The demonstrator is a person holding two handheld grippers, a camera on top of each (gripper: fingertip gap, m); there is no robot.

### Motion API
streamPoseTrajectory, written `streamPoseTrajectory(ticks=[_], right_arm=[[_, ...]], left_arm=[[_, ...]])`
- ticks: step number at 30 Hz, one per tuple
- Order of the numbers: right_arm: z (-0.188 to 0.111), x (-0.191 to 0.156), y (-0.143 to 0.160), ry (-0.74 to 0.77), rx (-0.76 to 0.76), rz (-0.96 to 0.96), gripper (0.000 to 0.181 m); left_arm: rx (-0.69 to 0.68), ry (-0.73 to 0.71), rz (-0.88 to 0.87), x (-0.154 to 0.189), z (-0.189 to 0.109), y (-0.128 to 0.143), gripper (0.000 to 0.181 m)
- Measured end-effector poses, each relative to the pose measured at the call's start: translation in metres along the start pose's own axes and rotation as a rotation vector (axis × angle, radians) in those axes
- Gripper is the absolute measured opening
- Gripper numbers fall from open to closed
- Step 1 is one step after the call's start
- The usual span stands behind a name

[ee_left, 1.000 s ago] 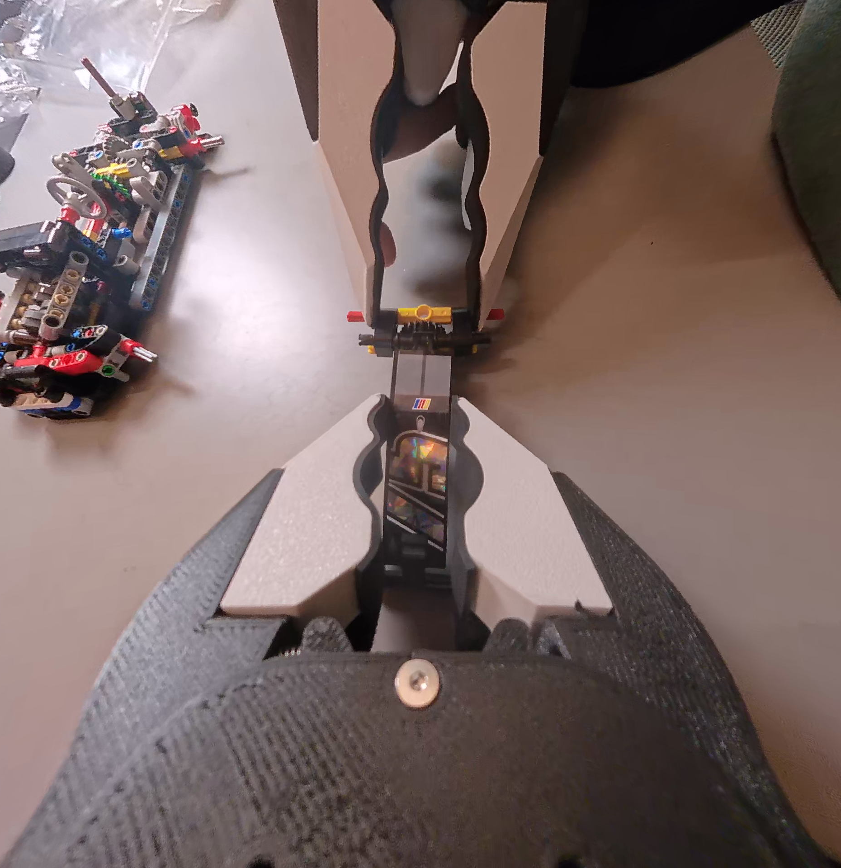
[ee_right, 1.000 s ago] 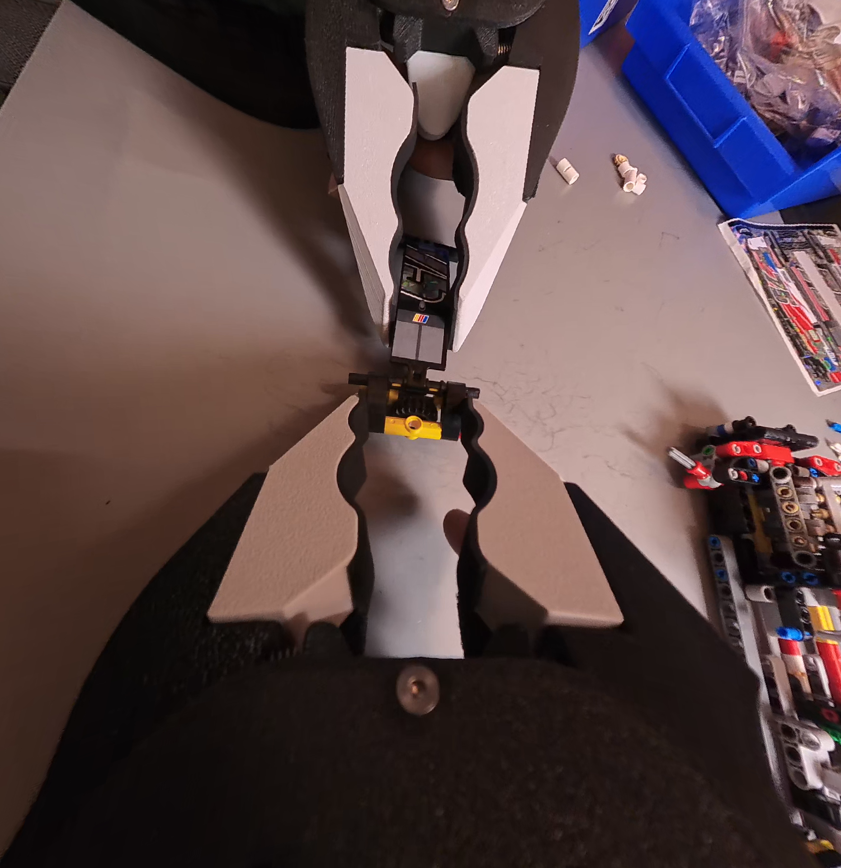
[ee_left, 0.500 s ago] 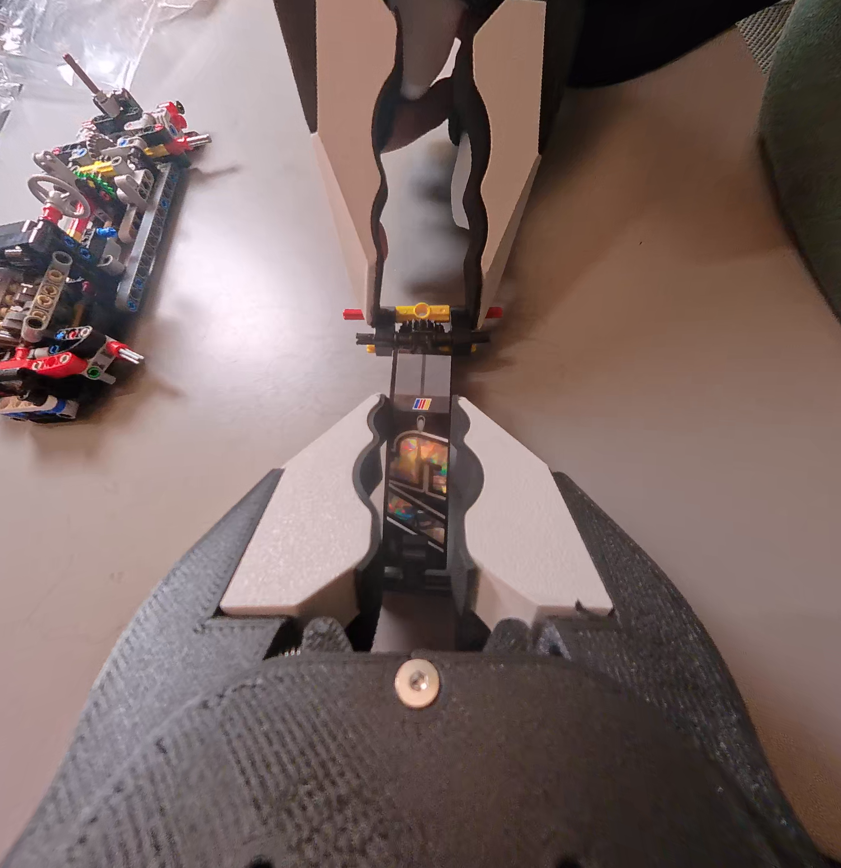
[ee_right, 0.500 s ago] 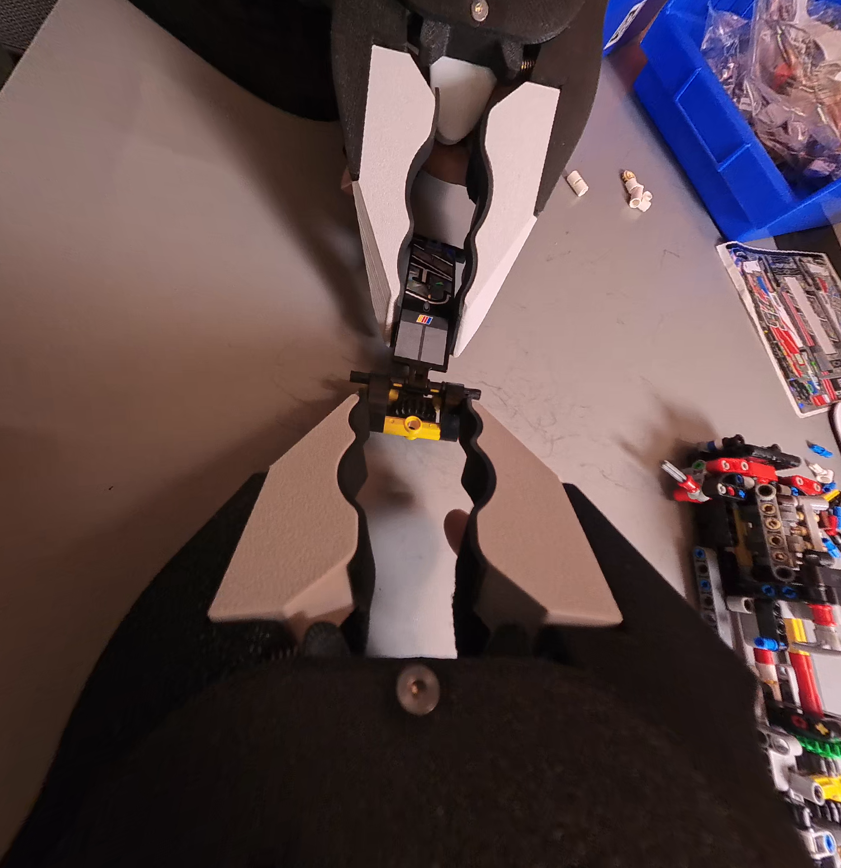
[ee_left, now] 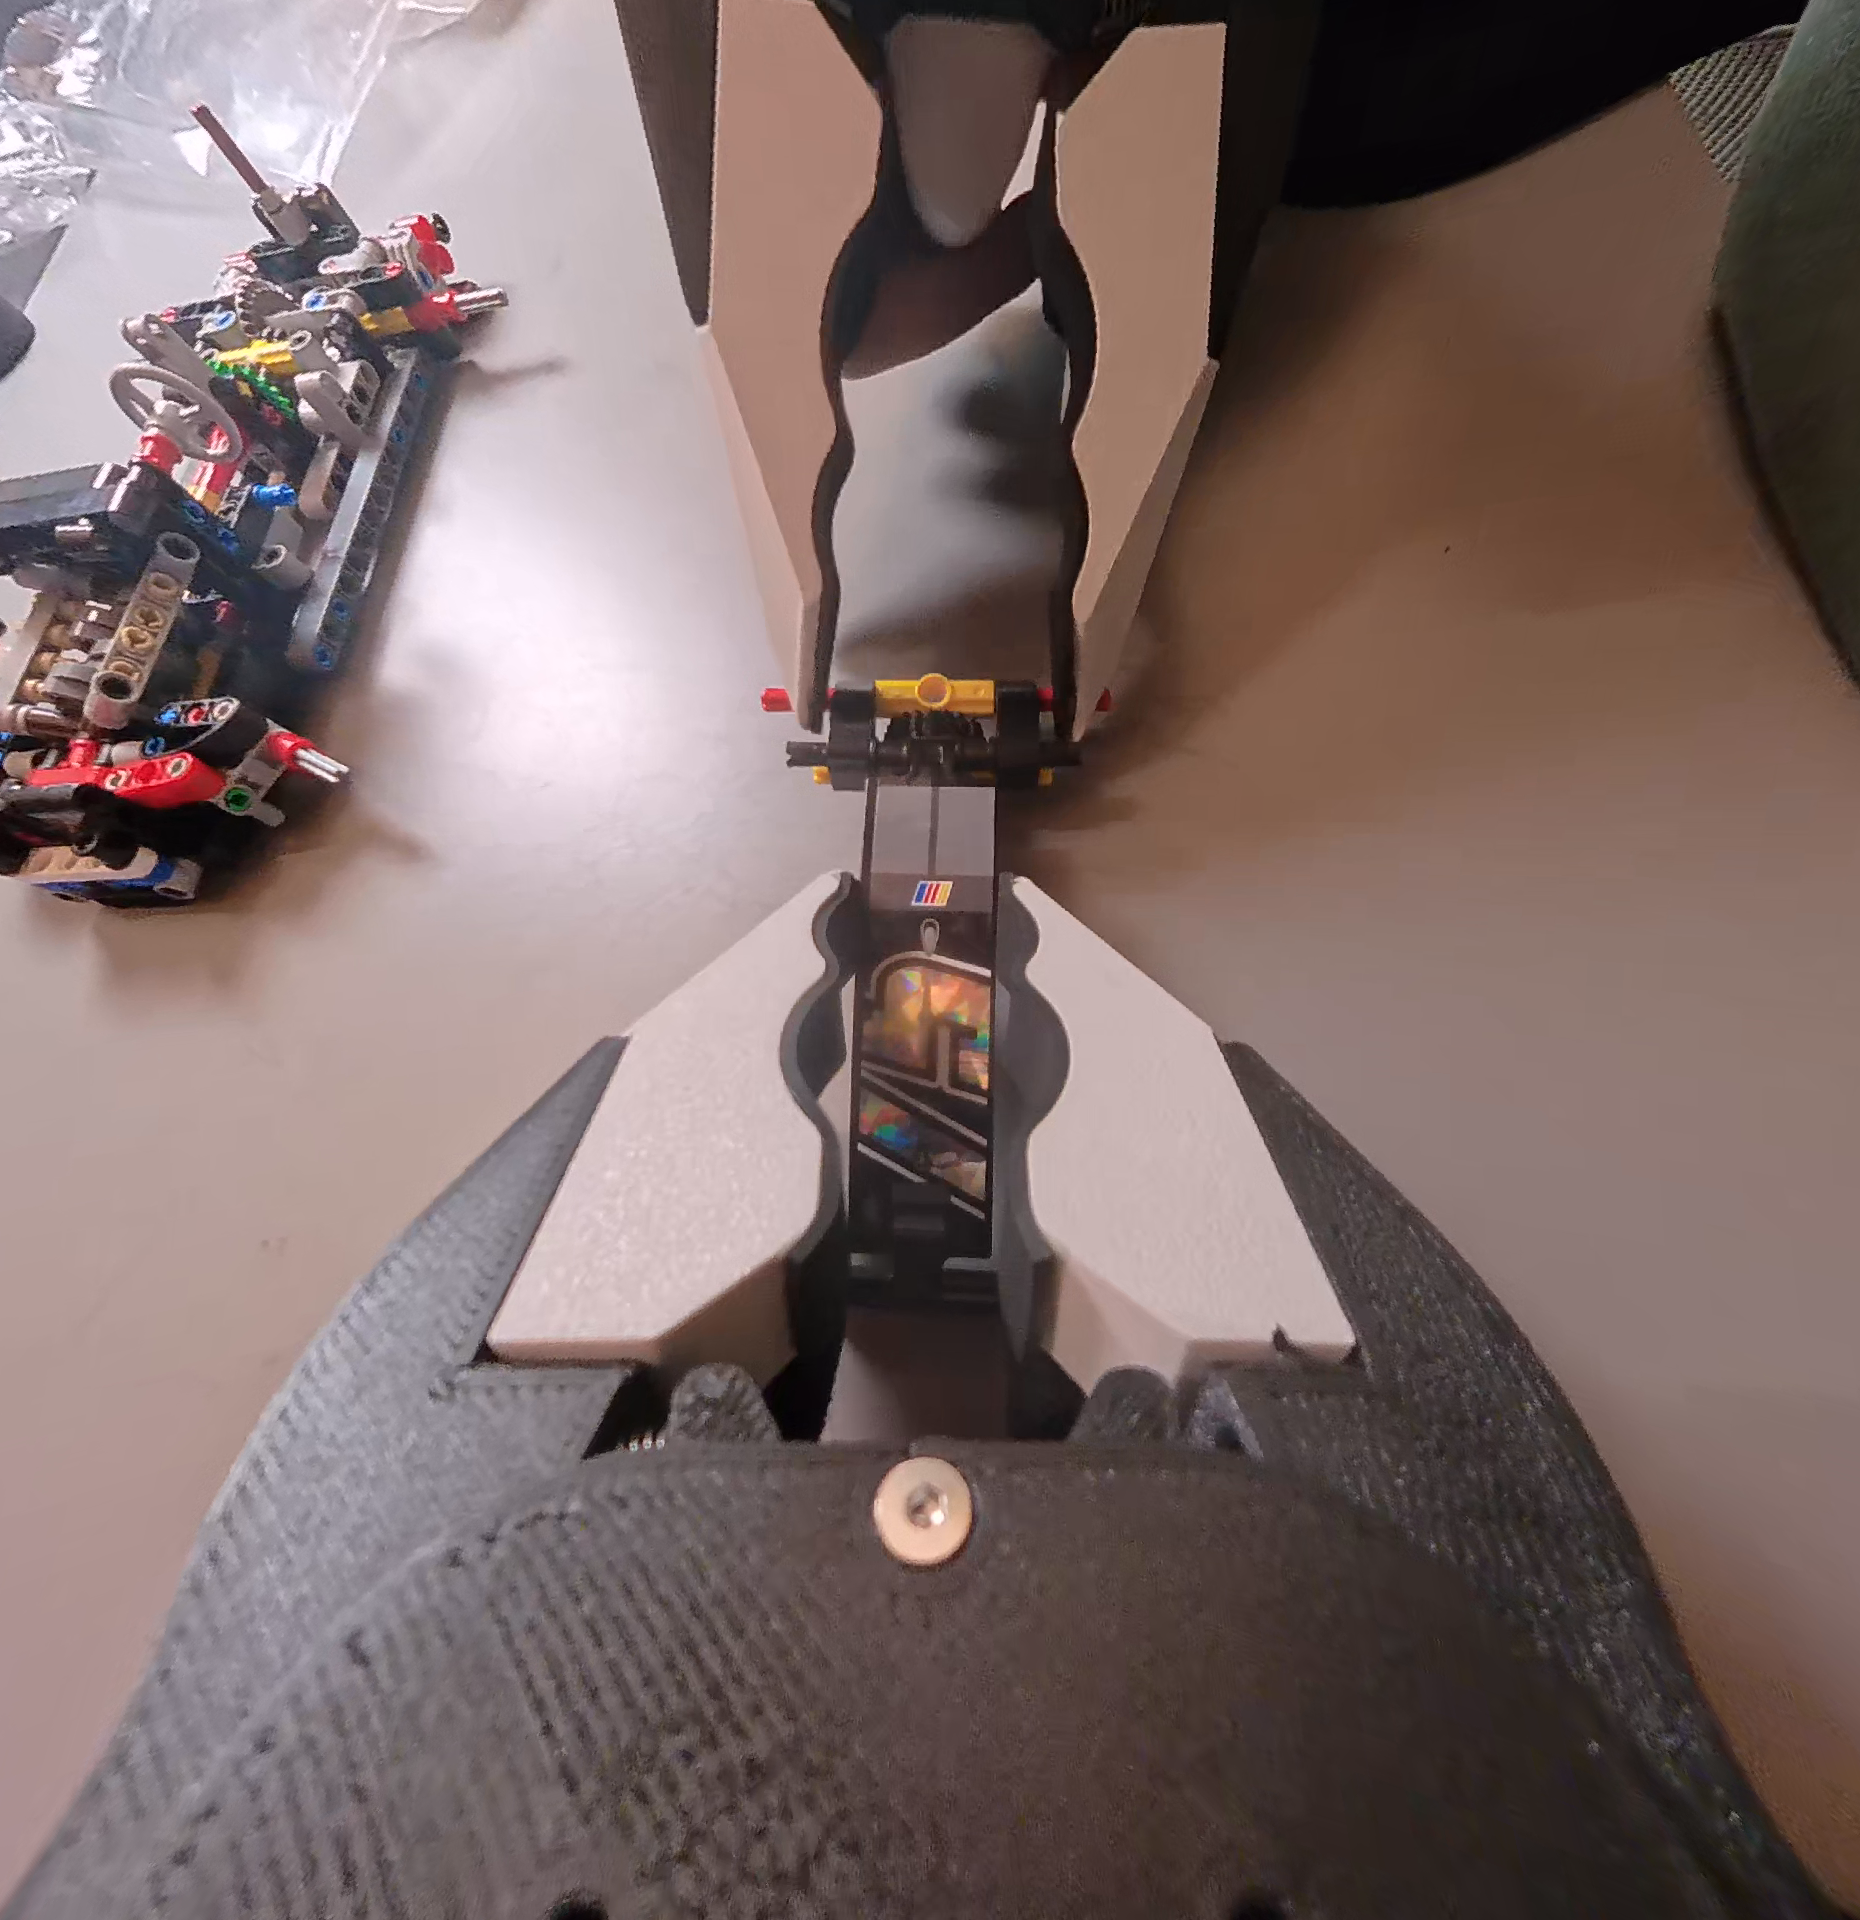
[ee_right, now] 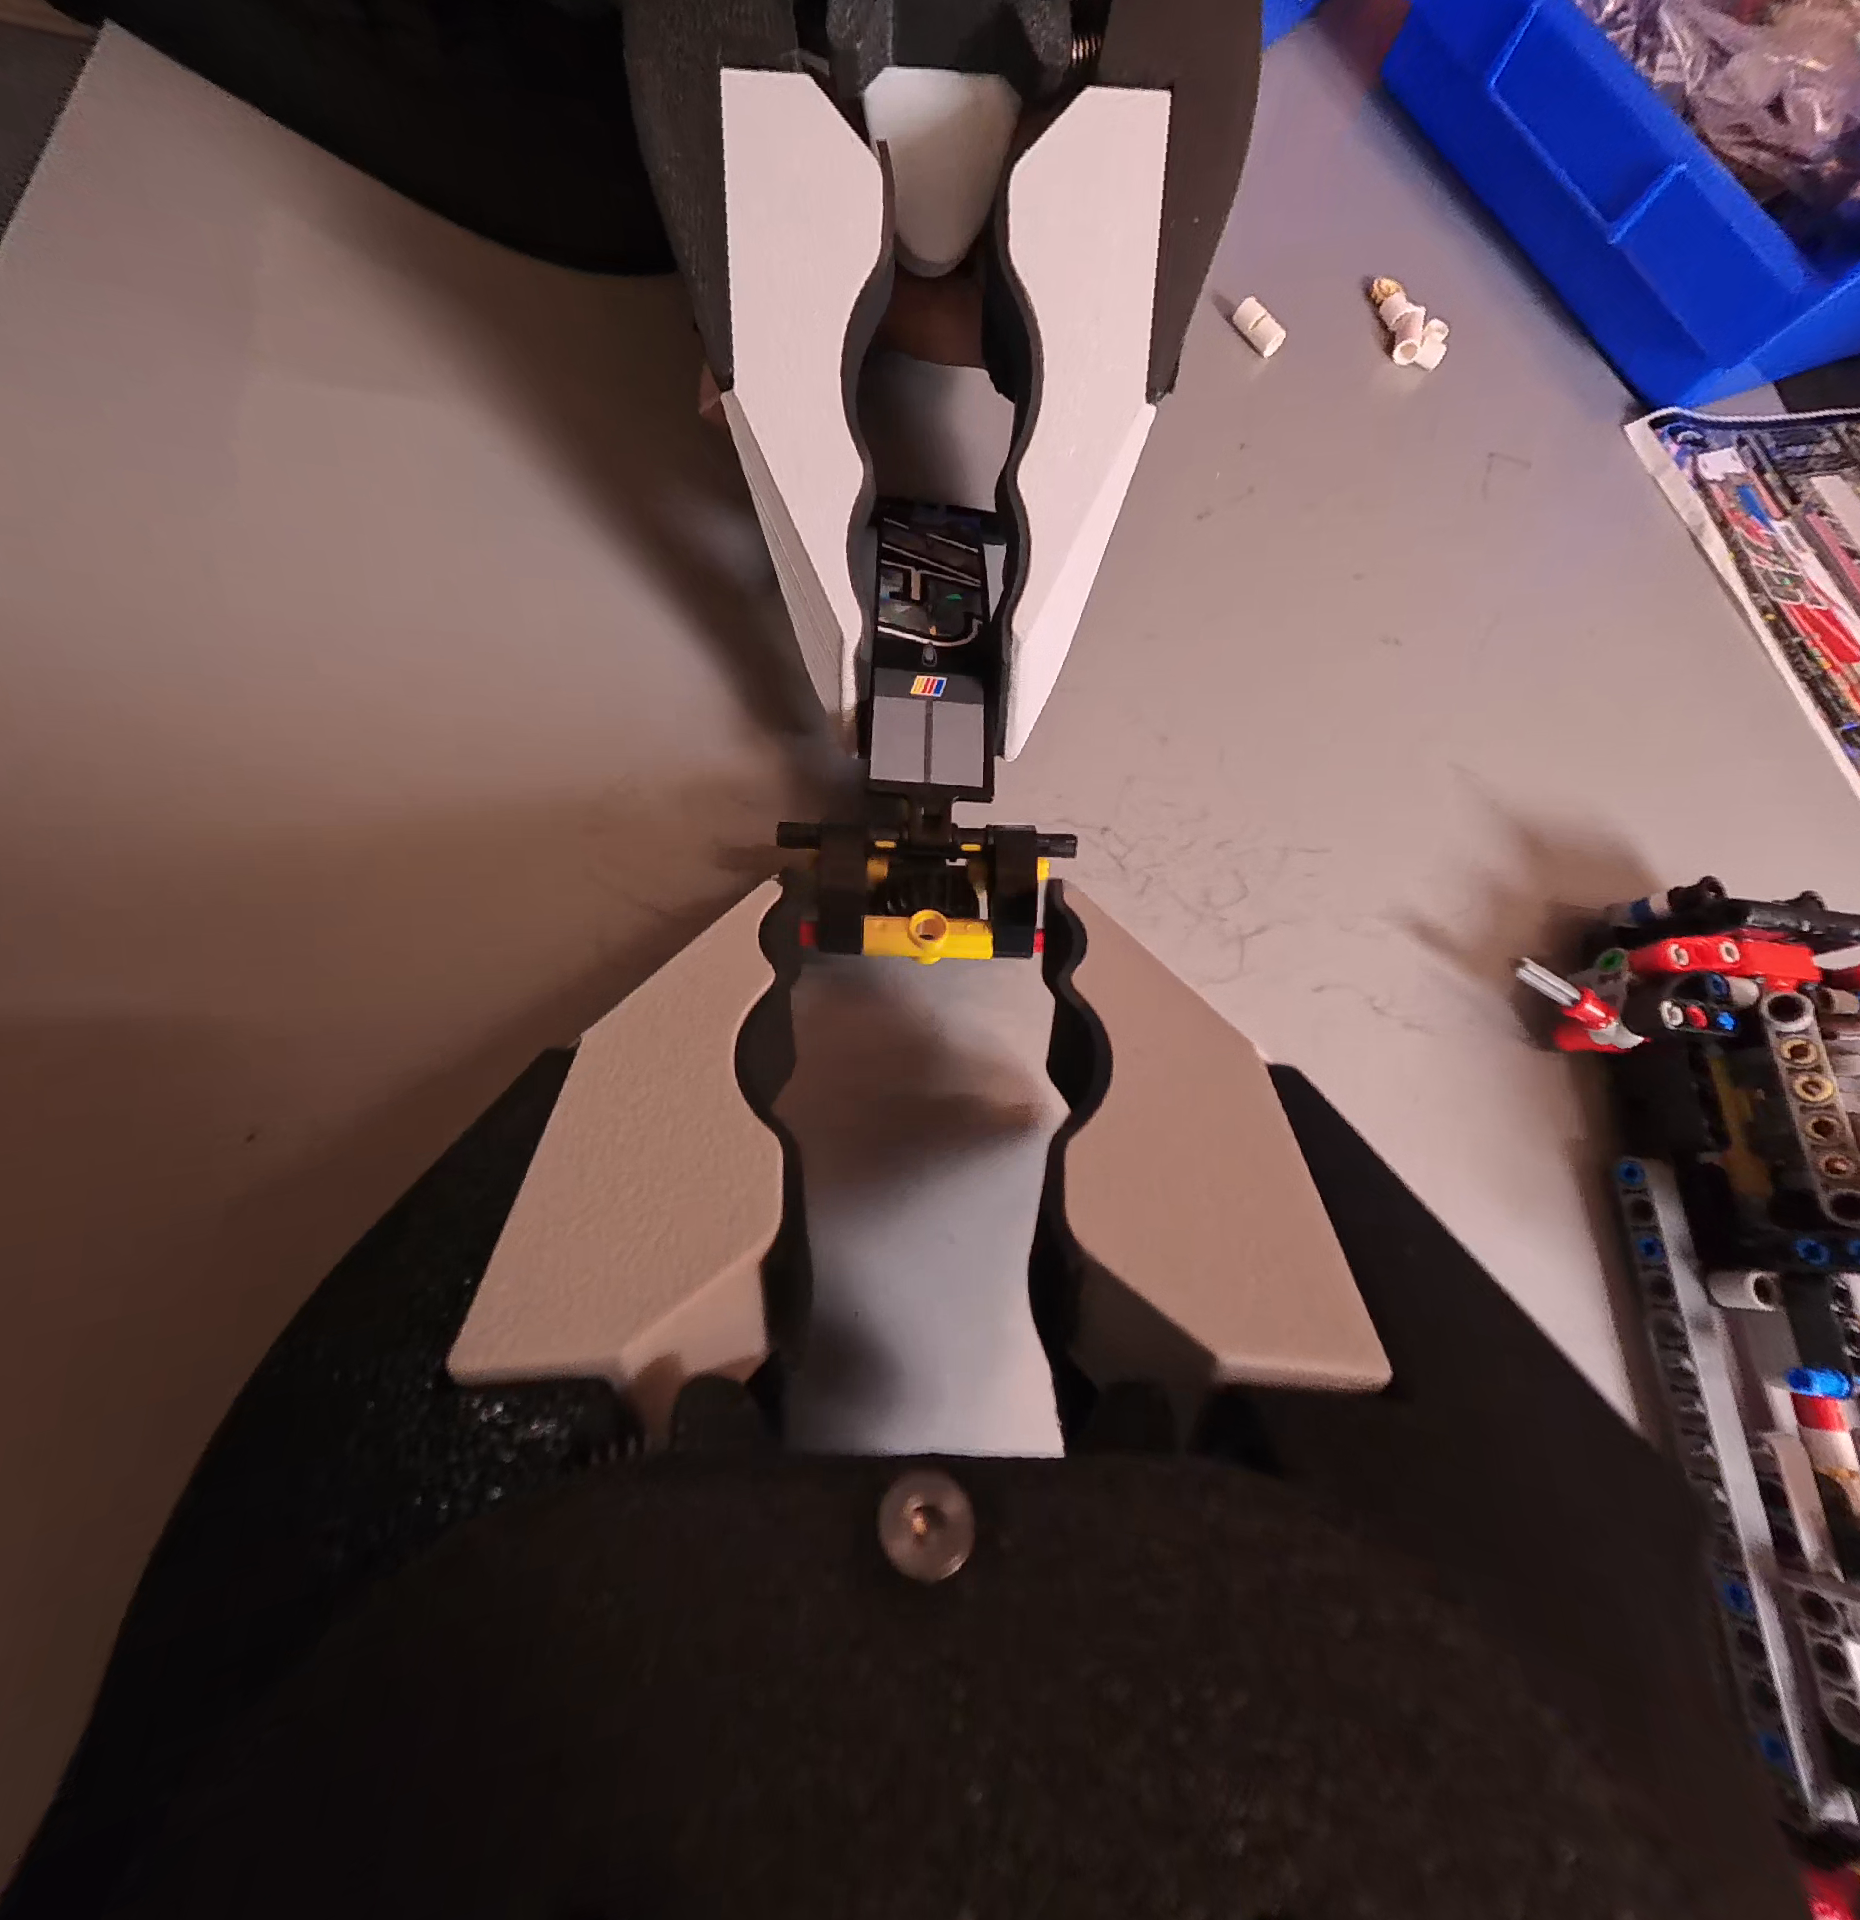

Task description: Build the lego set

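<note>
Over the grey desk [ee_right: 386, 623] my left jaws [ee_left: 931, 894] clamp the black stickered panel [ee_left: 926, 1060], my right jaws [ee_right: 921, 904] grip the yellow-and-black axle block [ee_right: 921, 894] it meets, while the half-built chassis [ee_left: 178, 520] waits aside, much unfinished.

A: Anything different?
B: The car frame [ee_left: 167, 540] sits back rightward in the left view, as a second ago. In the right view the booklet [ee_right: 1799, 582] and blue bin [ee_right: 1632, 187] slid right.
</note>
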State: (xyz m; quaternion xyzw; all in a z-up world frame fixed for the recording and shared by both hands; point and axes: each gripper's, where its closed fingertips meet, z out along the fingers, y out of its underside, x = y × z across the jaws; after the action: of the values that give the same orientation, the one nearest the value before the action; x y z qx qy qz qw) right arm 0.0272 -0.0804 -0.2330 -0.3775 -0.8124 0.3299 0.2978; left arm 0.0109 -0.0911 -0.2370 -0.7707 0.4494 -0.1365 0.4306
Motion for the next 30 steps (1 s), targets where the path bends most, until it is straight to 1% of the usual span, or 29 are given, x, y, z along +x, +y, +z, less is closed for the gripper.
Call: streamPoseTrajectory(ticks=[4,11,15,19,30], right_arm=[[0.002,0.001,-0.001,0.003,-0.021,0.026,0.043],[0.004,-0.001,0.002,0.015,-0.060,-0.033,0.039],[0.005,-0.001,0.001,0.063,-0.044,-0.107,0.039],[0.007,-0.002,-0.002,0.080,-0.029,-0.141,0.038],[0.008,-0.007,-0.006,0.072,-0.013,-0.180,0.038]], left_arm=[[0.000,0.001,0.007,0.001,0.001,-0.001,0.023],[-0.001,-0.001,0.028,0.004,0.001,-0.002,0.023],[0.004,0.014,0.028,0.007,-0.001,-0.002,0.023],[0.002,0.026,0.030,0.009,-0.003,-0.001,0.024],[-0.004,0.061,0.026,0.015,0.000,0.000,0.025]])
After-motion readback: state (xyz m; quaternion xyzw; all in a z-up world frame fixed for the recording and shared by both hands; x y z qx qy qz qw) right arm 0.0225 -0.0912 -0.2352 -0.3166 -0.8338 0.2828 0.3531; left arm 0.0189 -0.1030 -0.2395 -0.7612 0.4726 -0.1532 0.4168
